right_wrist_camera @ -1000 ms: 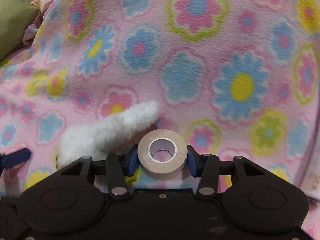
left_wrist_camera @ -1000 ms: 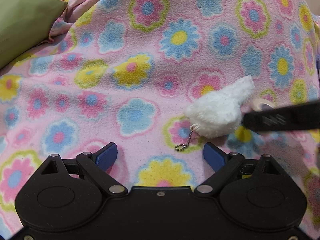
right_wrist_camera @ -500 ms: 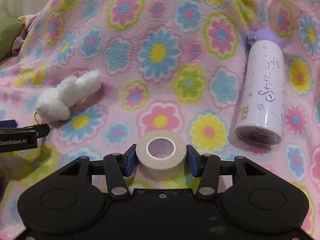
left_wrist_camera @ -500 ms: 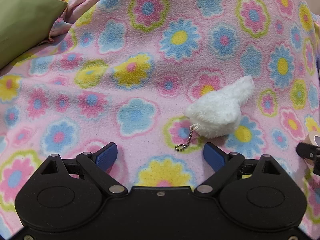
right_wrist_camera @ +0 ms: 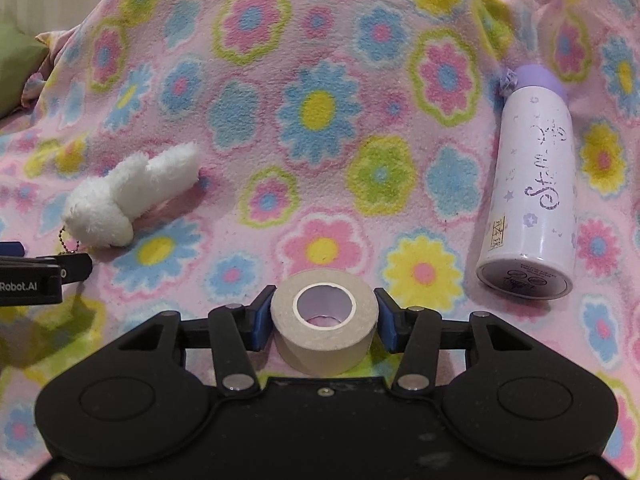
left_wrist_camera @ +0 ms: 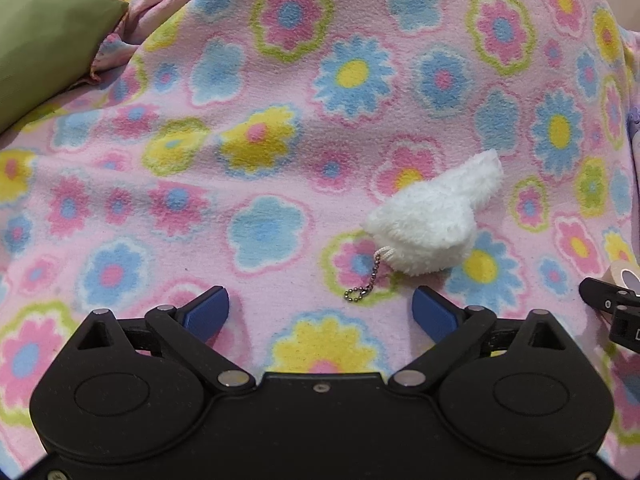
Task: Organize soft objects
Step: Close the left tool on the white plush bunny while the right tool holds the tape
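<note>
While our right gripper (right_wrist_camera: pixel 324 322) keeps its blue pads pressed against both sides of a beige tape roll (right_wrist_camera: pixel 324 320), we see the roll sitting with its hollow core facing up and toward the camera, just above the pink flowered fleece blanket (right_wrist_camera: pixel 320 120). Our left gripper (left_wrist_camera: pixel 320 312) stands wide with its jaws opening, and nothing lies between the blue fingers (left_wrist_camera: pixel 206 312); only blanket shows in the gap. Just beyond its right finger lies the white plush keychain (left_wrist_camera: pixel 432 220), resting on the blanket with its fluffy body angled up to the right and its small ball chain (left_wrist_camera: pixel 362 284) trailing down toward the gripper without touching it. From the right wrist view we find the same plush well to the left of the tape, with the tip of our left gripper near its chain. On the right side of the blanket lies a lavender bottle (right_wrist_camera: pixel 532 192) on its side, base toward us. A green cushion (left_wrist_camera: pixel 44 40) sits at the blanket's far left edge.
</note>
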`<control>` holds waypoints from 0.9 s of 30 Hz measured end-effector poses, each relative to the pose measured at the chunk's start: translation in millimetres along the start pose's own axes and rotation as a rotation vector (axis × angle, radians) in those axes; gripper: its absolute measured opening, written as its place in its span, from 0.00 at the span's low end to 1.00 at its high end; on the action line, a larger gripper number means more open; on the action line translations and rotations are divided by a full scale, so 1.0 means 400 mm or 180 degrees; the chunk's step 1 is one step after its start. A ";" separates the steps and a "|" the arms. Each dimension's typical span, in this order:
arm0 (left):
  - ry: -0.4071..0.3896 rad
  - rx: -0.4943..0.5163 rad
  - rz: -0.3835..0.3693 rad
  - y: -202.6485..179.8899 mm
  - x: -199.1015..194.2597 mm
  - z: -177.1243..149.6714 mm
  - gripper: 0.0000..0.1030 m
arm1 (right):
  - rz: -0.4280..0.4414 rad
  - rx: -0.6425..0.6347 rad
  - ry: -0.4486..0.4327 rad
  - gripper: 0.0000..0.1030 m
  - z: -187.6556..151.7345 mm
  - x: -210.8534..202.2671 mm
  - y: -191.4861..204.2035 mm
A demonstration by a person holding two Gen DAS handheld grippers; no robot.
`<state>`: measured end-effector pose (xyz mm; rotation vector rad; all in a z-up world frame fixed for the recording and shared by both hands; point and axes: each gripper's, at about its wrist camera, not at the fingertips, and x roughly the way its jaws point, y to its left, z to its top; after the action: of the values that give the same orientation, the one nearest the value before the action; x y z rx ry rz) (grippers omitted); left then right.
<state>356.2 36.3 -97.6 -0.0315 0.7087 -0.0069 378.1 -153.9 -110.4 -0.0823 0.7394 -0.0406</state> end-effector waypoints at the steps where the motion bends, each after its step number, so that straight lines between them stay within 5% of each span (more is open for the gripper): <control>1: -0.0005 -0.0010 -0.0010 0.001 -0.002 0.000 0.92 | 0.0003 0.0010 -0.0003 0.47 0.000 0.000 -0.001; 11: -0.0018 -0.0549 -0.0240 0.022 -0.055 0.095 0.92 | 0.0015 0.0026 -0.0014 0.47 0.001 0.001 -0.001; 16: -0.0213 -0.0448 -0.0024 -0.015 -0.041 0.174 0.92 | 0.0015 0.0030 -0.0017 0.47 0.001 0.001 -0.001; 21: 0.0283 -0.0055 0.0085 -0.063 0.027 0.169 0.93 | 0.0022 0.0049 -0.0020 0.47 0.001 0.001 -0.001; 27: 0.0413 0.0400 -0.0308 -0.088 -0.025 0.091 0.93 | 0.0025 0.0062 -0.0025 0.47 0.001 0.001 -0.001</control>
<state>372.4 2.1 -62.4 0.0554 0.8348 -0.1472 378.5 -154.5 -110.4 -0.0609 0.7313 -0.0399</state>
